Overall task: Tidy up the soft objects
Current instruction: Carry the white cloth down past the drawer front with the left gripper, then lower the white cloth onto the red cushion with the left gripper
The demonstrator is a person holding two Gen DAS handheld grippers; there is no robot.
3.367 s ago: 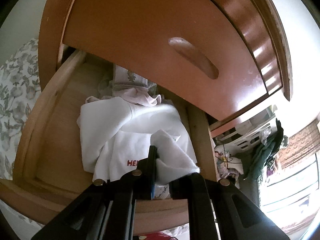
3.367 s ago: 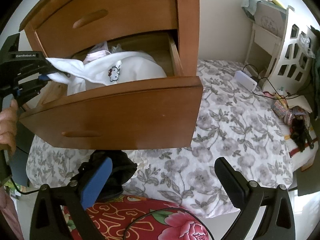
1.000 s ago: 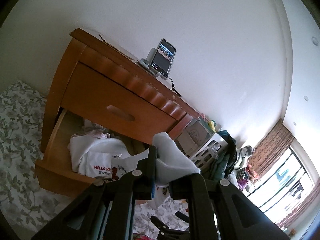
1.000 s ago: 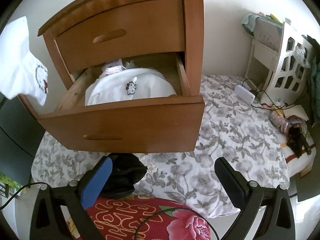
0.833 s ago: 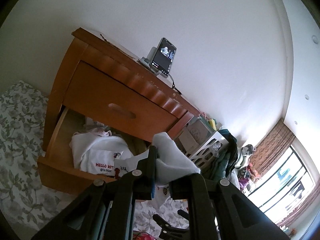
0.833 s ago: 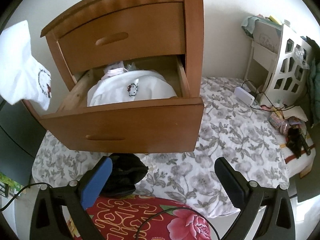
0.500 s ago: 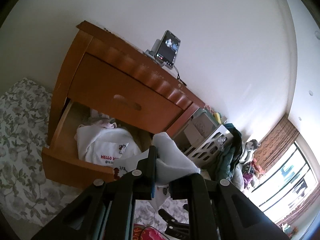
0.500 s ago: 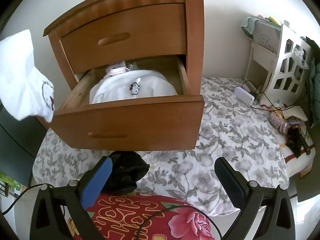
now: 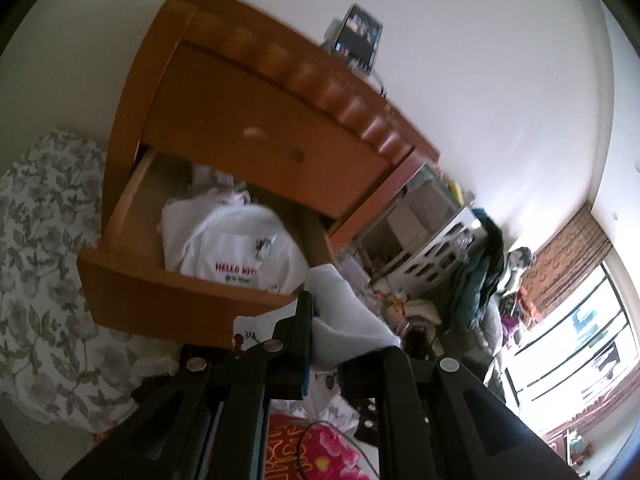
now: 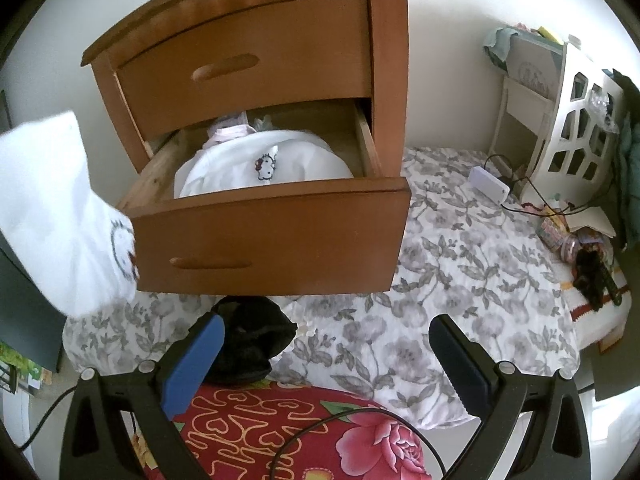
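open drawer (image 10: 272, 236) holds white clothes (image 10: 272, 164); left gripper (image 9: 324, 332) pinches white garment (image 9: 344, 312), right gripper (image 10: 326, 360) spread.

Black plastic fingers (image 10: 460, 364), blue pads (image 10: 196, 356), silver screws (image 9: 274, 345)

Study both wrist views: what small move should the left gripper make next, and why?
Probably lower the white garment onto the floral bedspread. The left gripper is shut on it, clear of the open drawer, which holds more white clothing, and the right gripper waits open and empty.
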